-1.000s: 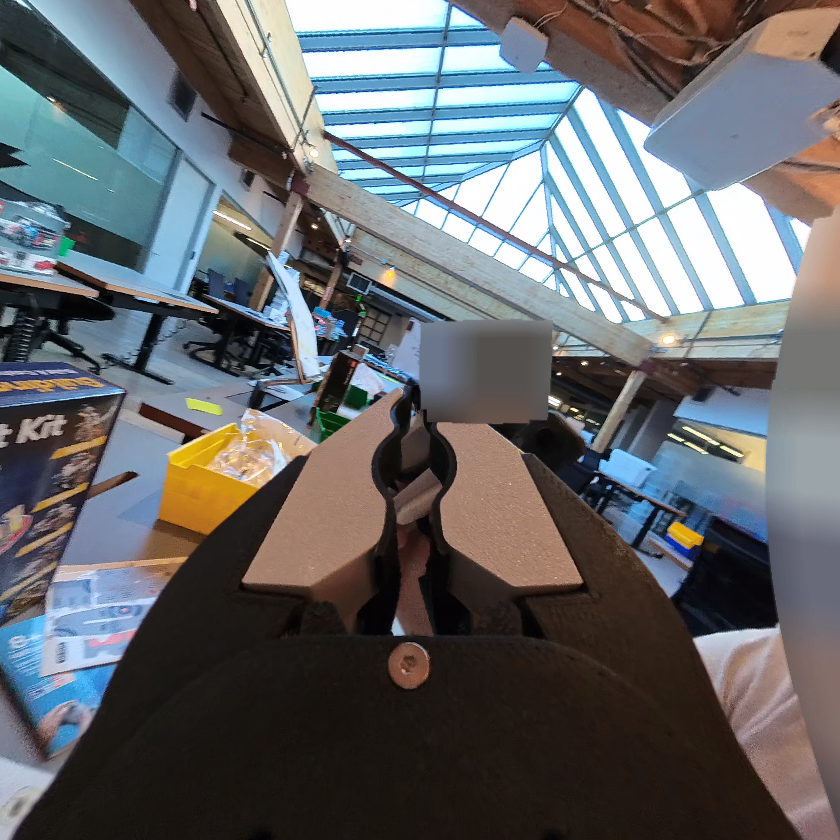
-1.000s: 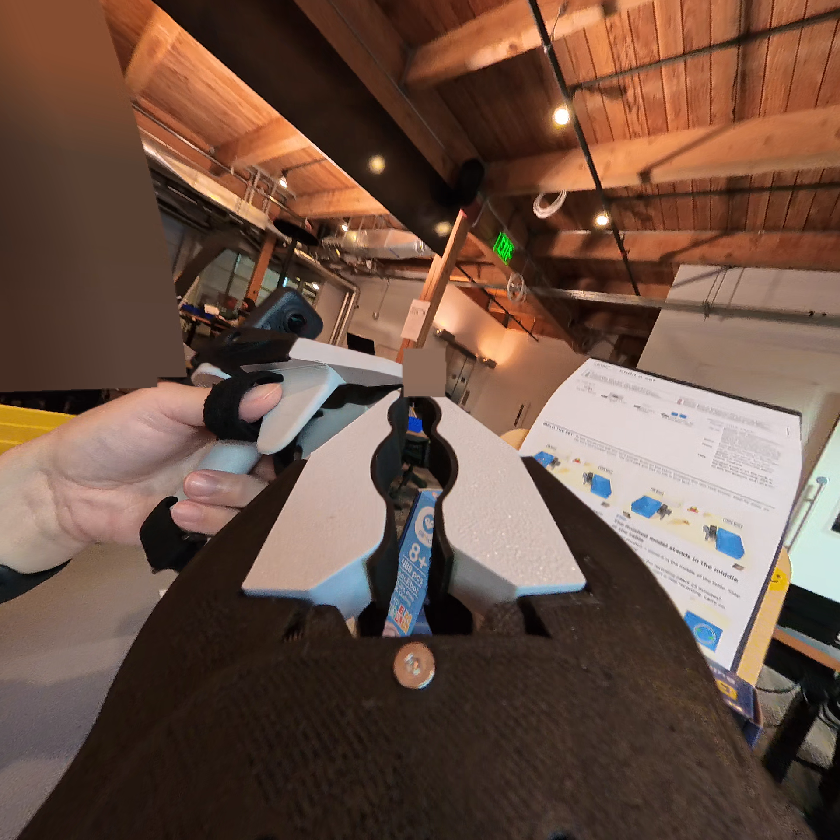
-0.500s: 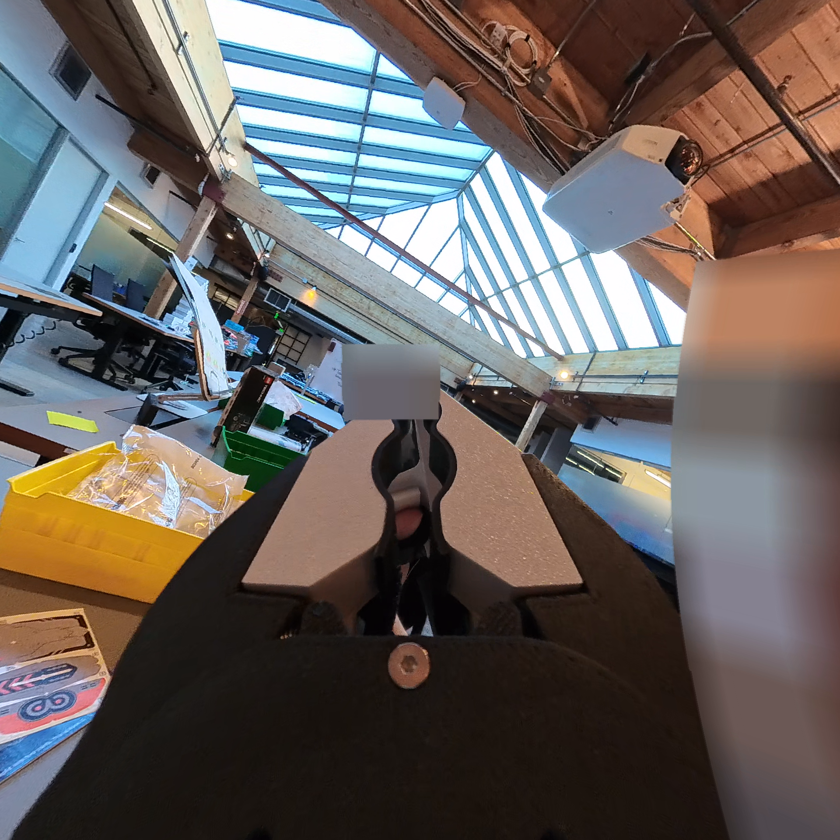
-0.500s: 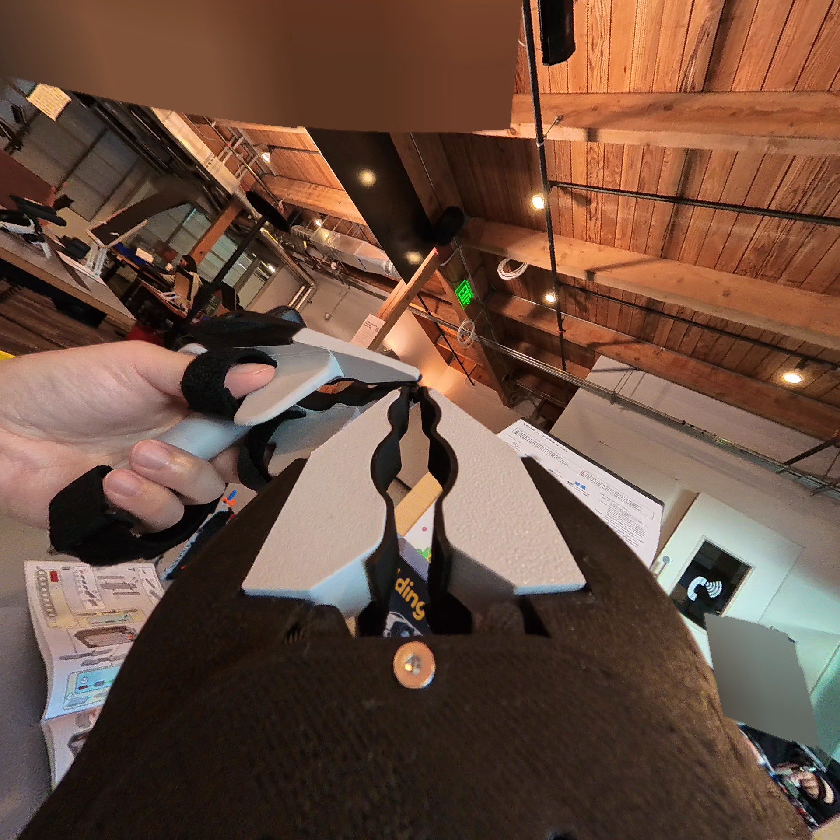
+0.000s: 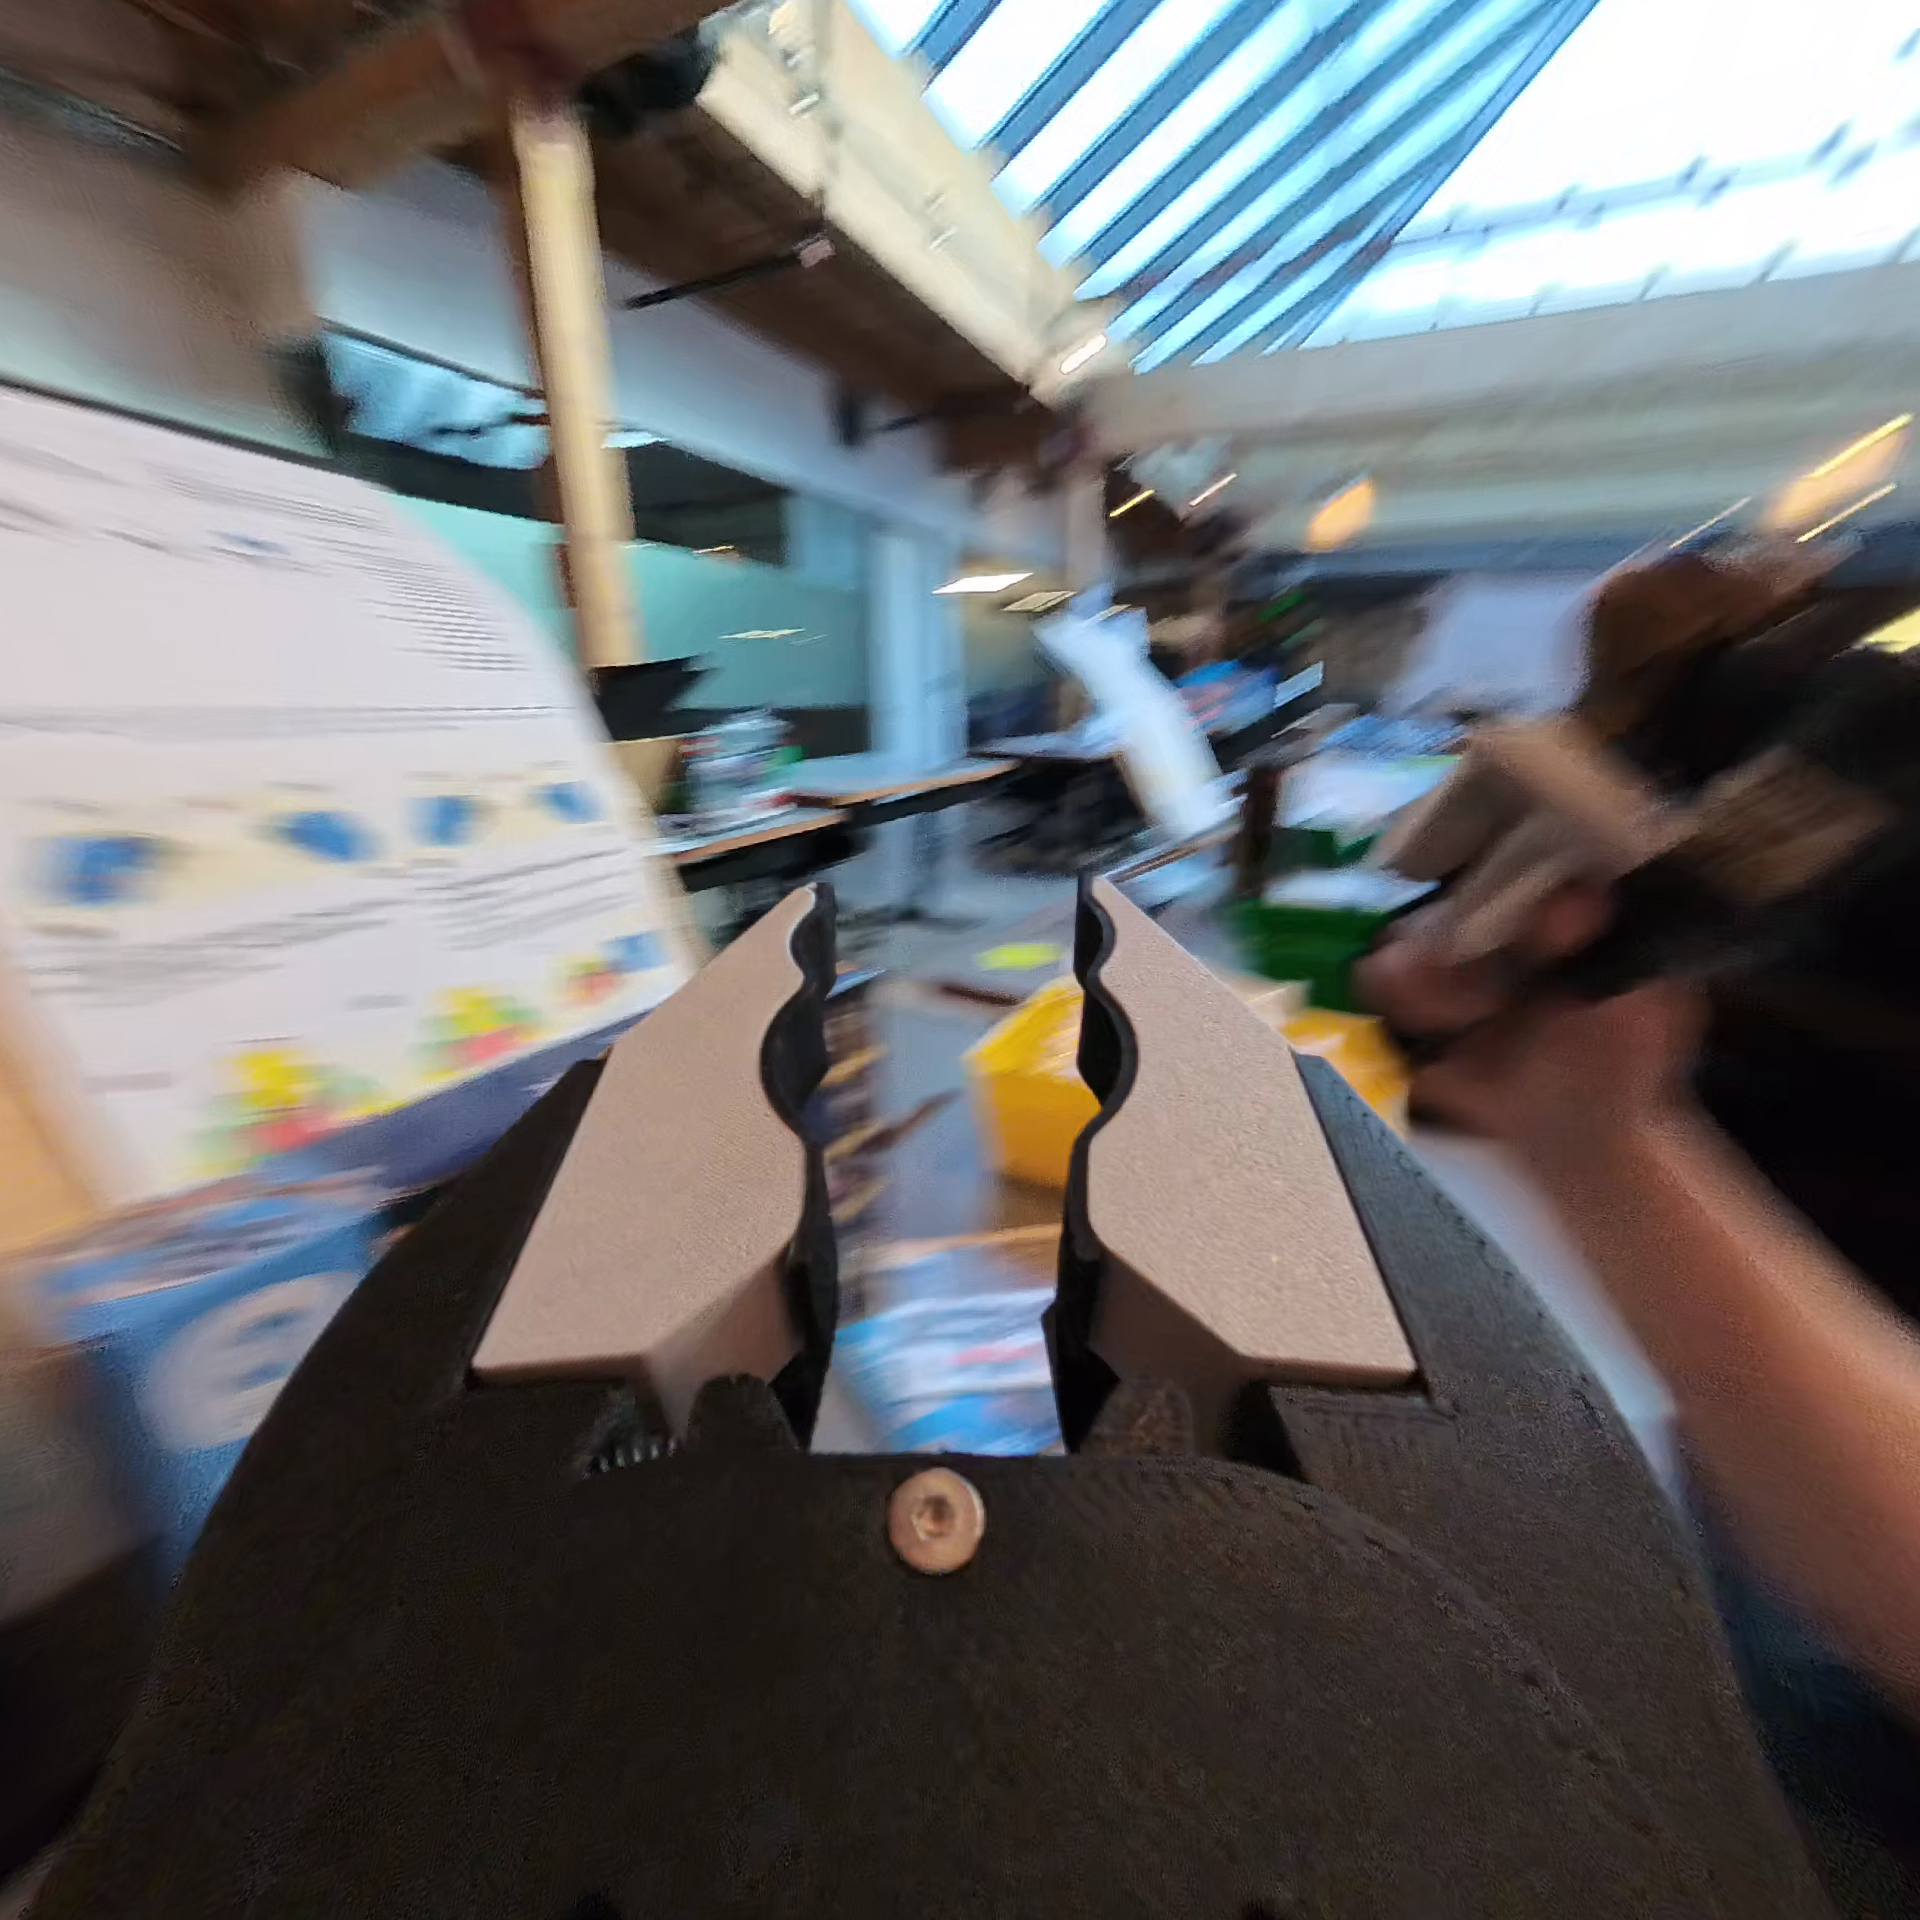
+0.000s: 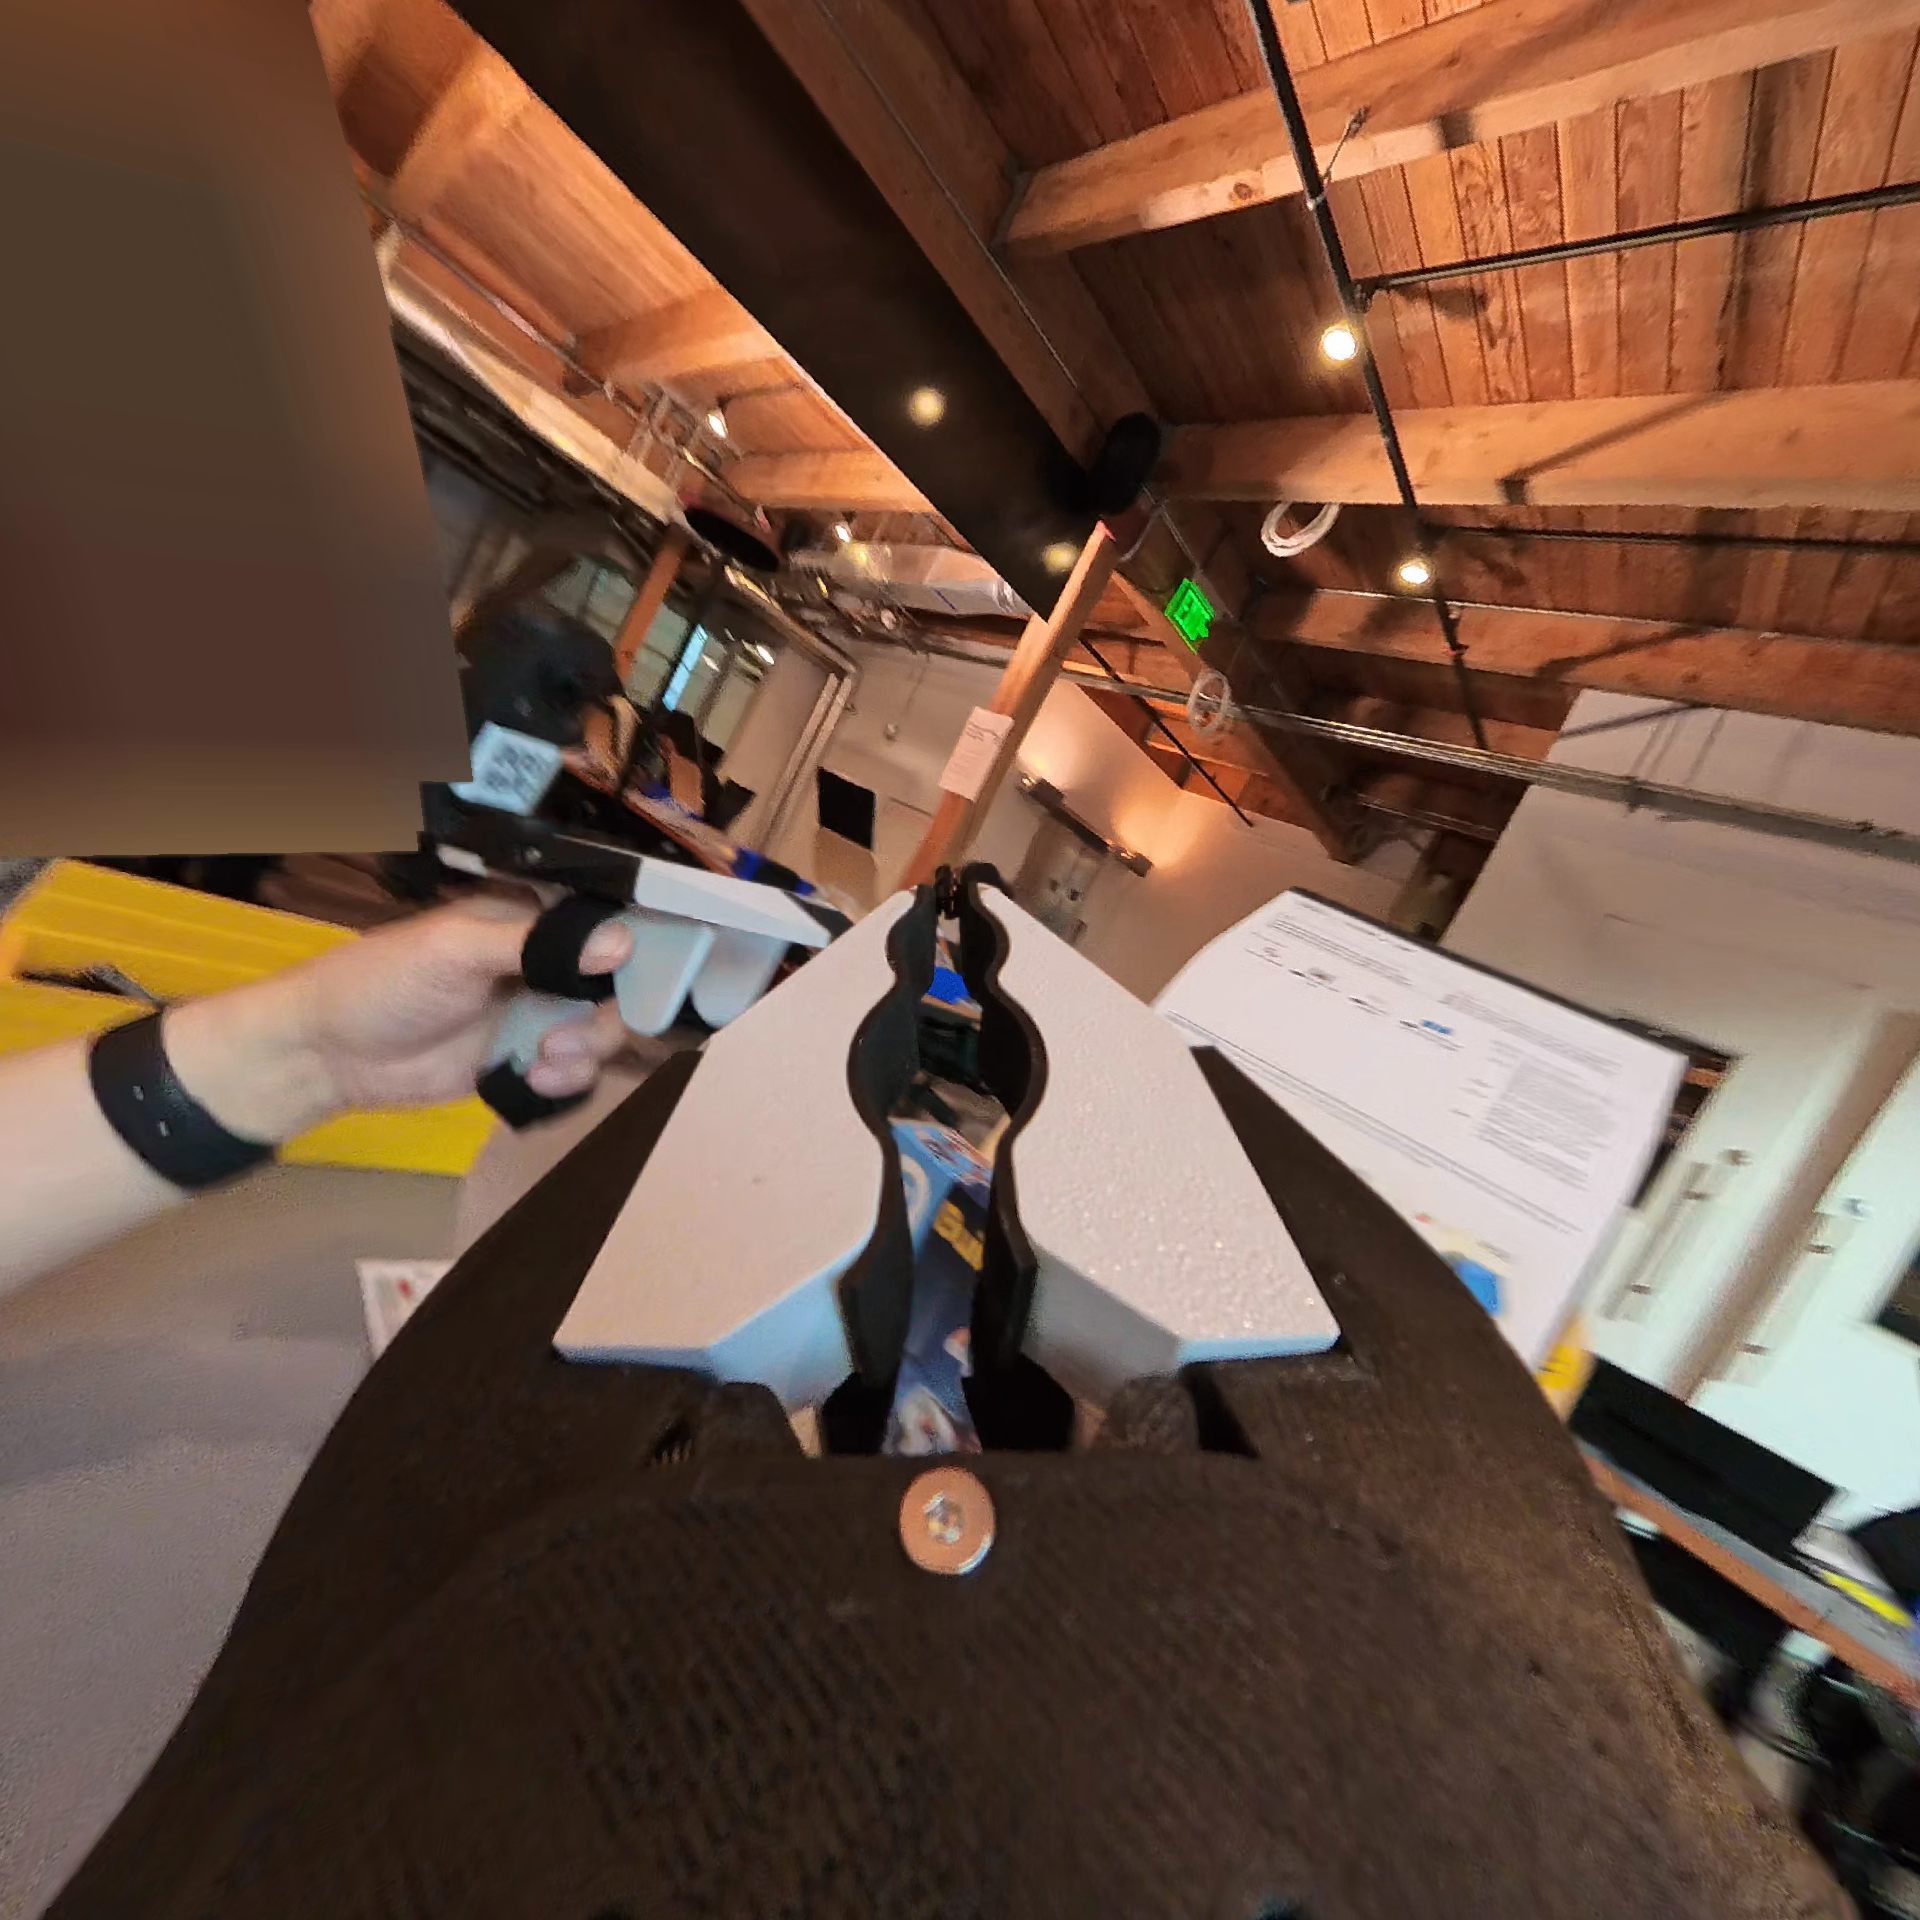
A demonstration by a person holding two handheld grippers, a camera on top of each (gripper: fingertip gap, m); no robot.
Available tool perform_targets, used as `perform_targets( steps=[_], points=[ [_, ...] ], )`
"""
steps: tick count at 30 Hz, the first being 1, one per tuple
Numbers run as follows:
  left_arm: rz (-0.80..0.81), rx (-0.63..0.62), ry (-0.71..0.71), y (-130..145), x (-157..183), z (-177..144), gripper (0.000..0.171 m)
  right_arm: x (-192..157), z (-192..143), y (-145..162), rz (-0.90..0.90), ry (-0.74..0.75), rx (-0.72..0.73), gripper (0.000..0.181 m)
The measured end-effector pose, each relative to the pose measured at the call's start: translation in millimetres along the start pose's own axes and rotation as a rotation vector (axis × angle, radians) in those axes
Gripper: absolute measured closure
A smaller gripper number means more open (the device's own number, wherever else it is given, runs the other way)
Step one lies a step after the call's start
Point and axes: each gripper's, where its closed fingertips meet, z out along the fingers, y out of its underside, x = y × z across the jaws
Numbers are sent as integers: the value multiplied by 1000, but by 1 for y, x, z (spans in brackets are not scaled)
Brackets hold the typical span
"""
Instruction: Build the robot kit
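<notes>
My left gripper [image 5: 951, 904] is open, its jaws well apart with nothing between them; its view is blurred by motion. It is raised above a grey table [image 5: 935, 1164] and points toward a yellow bin [image 5: 1029, 1081]. My right gripper [image 6: 961, 883] is shut, tips touching, with nothing held; a blue box [image 6: 940, 1184] shows behind the gap. In the right wrist view, a hand [image 6: 416, 1008] holds the left gripper [image 6: 727, 914] at the left, level with my right fingertips. In the left wrist view, the other hand [image 5: 1507, 883] shows blurred at the right.
A white instruction board stands on the table [image 5: 291, 831], also seen at the right in the right wrist view [image 6: 1403, 1091]. A yellow bin [image 6: 156, 935] and a leaflet [image 6: 400, 1288] lie at the left. A green bin [image 5: 1299, 935] sits behind the yellow one. Printed sheets [image 5: 945, 1340] lie below the left gripper.
My left gripper has opened from shut and swung fast, from pointing at the skylight down to the table and board. My right gripper stays shut; the left hand has moved farther off.
</notes>
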Motion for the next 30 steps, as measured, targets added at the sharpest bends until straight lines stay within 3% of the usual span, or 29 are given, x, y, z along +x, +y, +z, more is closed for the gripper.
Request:
perform_targets(
  steps=[4, 6, 9, 13, 15, 18, 20, 21, 24, 27, 30],
  points=[
    [539, -131, -336, 1, -41, -28, 124, -3, -18, 3, -205, -45, -211, 178],
    [644, -178, -366, 7, -41, -28, 130, -11, -26, 14, -229, -106, -339, 178],
    [532, -277, -272, 38, -39, -13, 136, -12, -36, 72, -146, -200, -564, 178],
    [376, -452, -182, 107, -56, 0, 138, -21, -41, 175, 40, -322, -751, 177],
    [315, -479, -148, 122, -57, 1, 140, -28, -46, 199, 74, -360, -814, 177],
    [293, -443, -51, 106, -38, -1, 150, -27, -51, 182, 64, -368, -845, 178],
    [240, -489, 178, 112, 1, -9, 152, -23, -62, 152, 8, -330, -885, 177],
    [209, -555, 292, 124, 18, -17, 148, -22, -67, 135, -14, -308, -887, 177],
    [236, -676, 459, 171, 42, -21, 136, -14, -78, 101, -44, -244, -843, 178],
    [172, -802, 698, 217, 81, -11, 129, -10, -77, 101, 22, -264, -769, 177],
    [317, -1050, 874, 263, 95, -22, 117, -12, -74, 111, 106, -302, -733, 177]
  ],
)
